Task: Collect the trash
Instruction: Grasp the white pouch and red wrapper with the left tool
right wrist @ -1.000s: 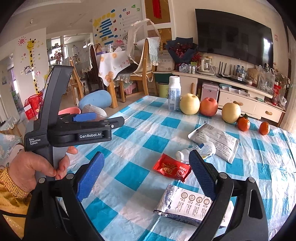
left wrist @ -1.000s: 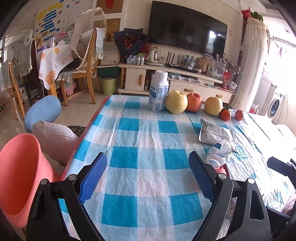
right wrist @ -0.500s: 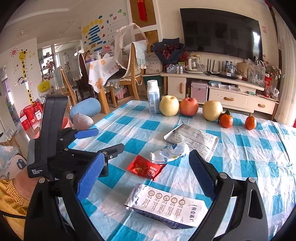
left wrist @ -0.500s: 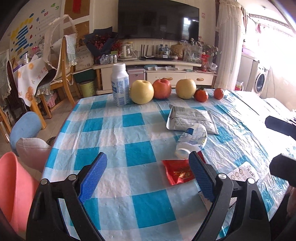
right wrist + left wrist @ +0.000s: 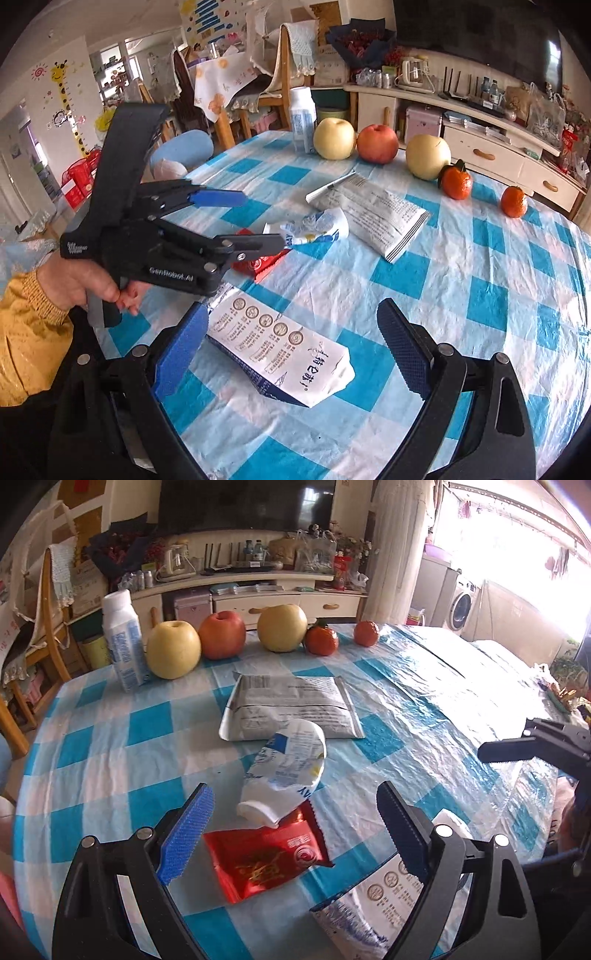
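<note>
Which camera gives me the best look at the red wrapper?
The left wrist view: the red wrapper lies almost whole between the open left gripper fingers. The right wrist view shows only an edge, mostly hidden behind the left gripper.

On the bench: four wrappers, namely one red (image 5: 267, 856), one crumpled white-blue (image 5: 286, 771), one flat grey (image 5: 291, 705) and one white printed (image 5: 280, 350). Three apples or pears (image 5: 173, 650) (image 5: 221, 635) (image 5: 282, 627), two tangerines (image 5: 321, 640) (image 5: 366, 633), one bottle (image 5: 122, 638). Two tools (image 5: 295, 830) (image 5: 291, 350).
</note>
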Demonstrator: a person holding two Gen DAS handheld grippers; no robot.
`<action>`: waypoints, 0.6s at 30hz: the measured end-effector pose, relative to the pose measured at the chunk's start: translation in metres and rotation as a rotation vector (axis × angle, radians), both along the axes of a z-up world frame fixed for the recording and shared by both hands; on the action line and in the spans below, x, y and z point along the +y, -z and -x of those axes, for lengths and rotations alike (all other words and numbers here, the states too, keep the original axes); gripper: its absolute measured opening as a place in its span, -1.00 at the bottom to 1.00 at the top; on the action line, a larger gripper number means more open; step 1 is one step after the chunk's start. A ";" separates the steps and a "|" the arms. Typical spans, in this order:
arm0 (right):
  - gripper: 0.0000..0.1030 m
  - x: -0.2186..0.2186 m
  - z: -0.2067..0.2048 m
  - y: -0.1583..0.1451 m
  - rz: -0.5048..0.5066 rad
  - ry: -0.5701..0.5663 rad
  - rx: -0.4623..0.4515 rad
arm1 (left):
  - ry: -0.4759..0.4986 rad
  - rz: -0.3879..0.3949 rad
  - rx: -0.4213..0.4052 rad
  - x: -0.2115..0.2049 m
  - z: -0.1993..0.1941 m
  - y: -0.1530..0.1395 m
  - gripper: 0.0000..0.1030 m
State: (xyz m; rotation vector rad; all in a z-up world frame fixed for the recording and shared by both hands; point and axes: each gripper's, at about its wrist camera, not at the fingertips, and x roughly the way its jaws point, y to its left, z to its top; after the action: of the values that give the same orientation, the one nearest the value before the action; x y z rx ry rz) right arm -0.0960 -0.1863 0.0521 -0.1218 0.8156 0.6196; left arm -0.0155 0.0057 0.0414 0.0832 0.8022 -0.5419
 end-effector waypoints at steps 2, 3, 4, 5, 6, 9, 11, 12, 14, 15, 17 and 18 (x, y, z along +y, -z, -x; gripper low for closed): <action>0.81 0.002 -0.001 0.007 0.011 -0.031 0.024 | 0.013 0.008 0.024 -0.006 -0.011 0.005 0.73; 0.81 0.003 0.000 0.010 0.019 -0.043 0.032 | 0.016 0.001 0.030 -0.008 -0.016 0.008 0.73; 0.81 0.004 -0.001 0.013 0.030 -0.050 0.034 | 0.016 -0.005 0.036 -0.009 -0.021 0.010 0.73; 0.81 0.006 -0.001 0.016 0.040 -0.057 0.037 | 0.014 -0.007 0.049 -0.010 -0.027 0.012 0.73; 0.81 0.007 -0.002 0.019 0.043 -0.066 0.045 | 0.013 -0.005 0.067 -0.011 -0.032 0.015 0.73; 0.81 0.007 -0.006 0.026 0.046 -0.082 0.065 | 0.016 -0.003 0.105 -0.013 -0.043 0.023 0.68; 0.81 0.009 -0.009 0.030 0.051 -0.089 0.077 | 0.017 -0.011 0.126 -0.015 -0.050 0.028 0.62; 0.81 0.010 -0.011 0.032 0.050 -0.094 0.084 | 0.016 -0.015 0.135 -0.016 -0.053 0.029 0.61; 0.81 0.013 -0.013 0.034 0.054 -0.101 0.090 | 0.009 -0.016 0.148 -0.016 -0.058 0.033 0.55; 0.81 0.014 -0.014 0.036 0.056 -0.107 0.092 | 0.005 -0.012 0.156 -0.015 -0.061 0.034 0.51; 0.81 0.016 -0.016 0.039 0.059 -0.119 0.100 | -0.010 -0.016 0.171 -0.014 -0.065 0.037 0.48; 0.81 0.017 -0.017 0.040 0.062 -0.124 0.103 | -0.015 -0.023 0.179 -0.014 -0.066 0.040 0.43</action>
State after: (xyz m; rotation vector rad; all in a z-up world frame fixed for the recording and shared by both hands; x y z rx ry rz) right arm -0.0793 -0.1689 0.0121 -0.1992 0.9323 0.7219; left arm 0.0508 -0.0082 0.0015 0.0498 0.9832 -0.5307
